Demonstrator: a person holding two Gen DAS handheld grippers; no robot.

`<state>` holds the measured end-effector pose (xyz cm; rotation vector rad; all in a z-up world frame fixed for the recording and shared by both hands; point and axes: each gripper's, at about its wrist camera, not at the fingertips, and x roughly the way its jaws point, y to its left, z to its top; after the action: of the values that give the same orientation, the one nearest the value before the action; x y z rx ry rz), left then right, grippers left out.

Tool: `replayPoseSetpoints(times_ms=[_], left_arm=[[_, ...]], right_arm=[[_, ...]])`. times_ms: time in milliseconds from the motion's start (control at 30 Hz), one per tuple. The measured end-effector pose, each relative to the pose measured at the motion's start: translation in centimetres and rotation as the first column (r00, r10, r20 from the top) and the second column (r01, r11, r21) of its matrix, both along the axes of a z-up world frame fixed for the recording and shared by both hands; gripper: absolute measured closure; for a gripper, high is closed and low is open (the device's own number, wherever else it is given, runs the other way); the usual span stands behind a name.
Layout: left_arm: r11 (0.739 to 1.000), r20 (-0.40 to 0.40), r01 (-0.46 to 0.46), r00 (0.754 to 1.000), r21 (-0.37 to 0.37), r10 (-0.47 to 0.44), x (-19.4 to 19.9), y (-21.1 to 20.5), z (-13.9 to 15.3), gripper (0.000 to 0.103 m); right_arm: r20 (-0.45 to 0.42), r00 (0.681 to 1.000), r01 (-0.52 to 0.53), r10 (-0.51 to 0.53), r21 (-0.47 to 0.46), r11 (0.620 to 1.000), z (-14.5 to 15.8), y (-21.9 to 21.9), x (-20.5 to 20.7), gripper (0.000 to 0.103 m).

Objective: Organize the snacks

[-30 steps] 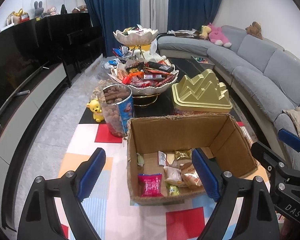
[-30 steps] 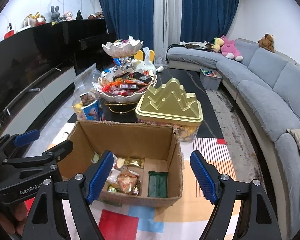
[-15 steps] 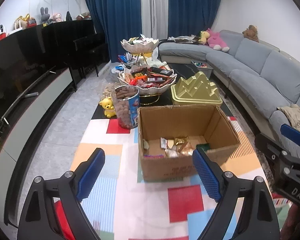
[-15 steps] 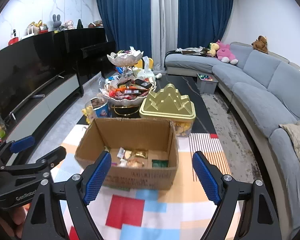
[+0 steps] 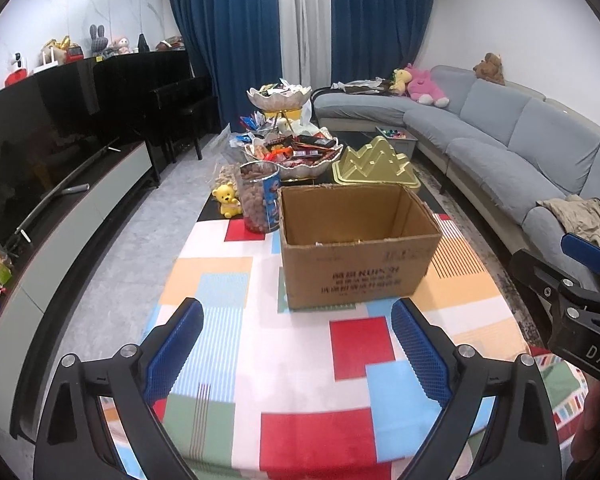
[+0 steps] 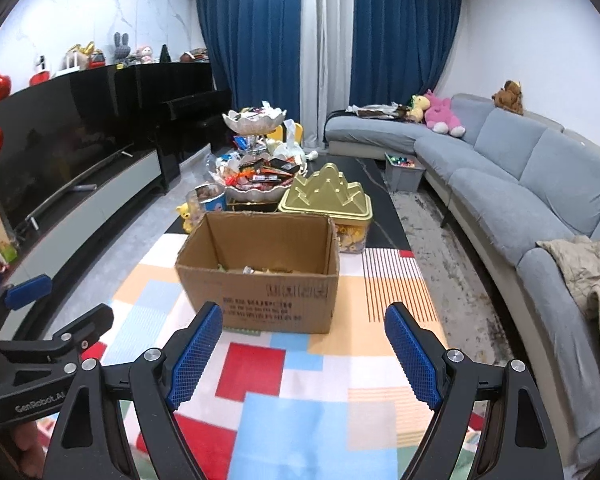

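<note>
From the left wrist we see our left gripper (image 5: 296, 346) angled down over the patchwork cloth (image 5: 352, 344), jaws spread, just widened, nothing between them. One cardboard box (image 5: 356, 252) stands ahead, well apart, between the pads' lines.

From the right wrist, our right gripper (image 6: 304, 354) tilts down likewise, jaws apart and empty. The one box (image 6: 260, 276) holds snack packets (image 6: 252, 269); behind it stand one gold-lidded tin (image 6: 326, 196) and a two-tiered snack stand (image 6: 256, 160).

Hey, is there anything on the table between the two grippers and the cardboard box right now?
Nothing visible. Only bare patterned tablecloth lies between the open left gripper, the open right gripper and the cardboard box.
</note>
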<state>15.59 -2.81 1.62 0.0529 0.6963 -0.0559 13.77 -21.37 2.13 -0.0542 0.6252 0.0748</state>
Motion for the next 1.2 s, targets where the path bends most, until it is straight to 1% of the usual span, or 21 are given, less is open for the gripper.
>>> replayPoseSetpoints(times_ms=[233,333,433,567,767,933,1067,1200], left_arm=[[0.999,-0.001,-0.027,1.0,-0.02,0.027,-4.4,0.9,-0.4,0.007],[0.999,-0.001,-0.032,0.999,-0.022,0.032,-6.3,1.4,-0.6,0.007],[0.999,0.018,-0.043,0.999,-0.024,0.043,-8.0,1.8,-0.6,0.007],[0.998,0.058,-0.059,0.997,-0.019,0.06,-10.1,2.2,-0.4,0.003],[0.998,0.079,-0.057,0.995,-0.018,0.058,-11.8,2.3,-0.4,0.003],[0.998,0.116,-0.067,0.991,-0.021,0.068,-13.4,2.4,-0.1,0.003],[0.998,0.129,-0.064,0.989,-0.016,0.065,-14.0,2.2,0.0,0.002],[0.998,0.132,-0.065,0.989,-0.018,0.067,-14.1,2.3,0.1,0.002]], right_arm=[[0.022,1.0,-0.016,0.016,-0.014,1.0,0.0,0.7,-4.6,0.019],[0.03,0.999,-0.018,0.018,-0.006,1.0,0.1,0.9,-6.4,0.019],[0.042,0.999,-0.02,0.02,0.0,1.0,0.3,1.1,-8.0,0.019],[0.054,0.998,-0.018,0.018,0.005,1.0,0.3,1.1,-9.6,0.013],[0.042,0.999,-0.02,0.019,0.013,1.0,-0.1,1.0,-11.5,0.013],[0.037,0.999,0.014,-0.015,0.027,1.0,-0.3,0.1,-12.9,0.013],[0.065,0.997,0.036,-0.038,0.031,0.999,0.1,-0.3,-13.8,0.013],[0.09,0.995,0.033,-0.035,0.025,0.999,0.5,-0.1,-14.4,0.013]])
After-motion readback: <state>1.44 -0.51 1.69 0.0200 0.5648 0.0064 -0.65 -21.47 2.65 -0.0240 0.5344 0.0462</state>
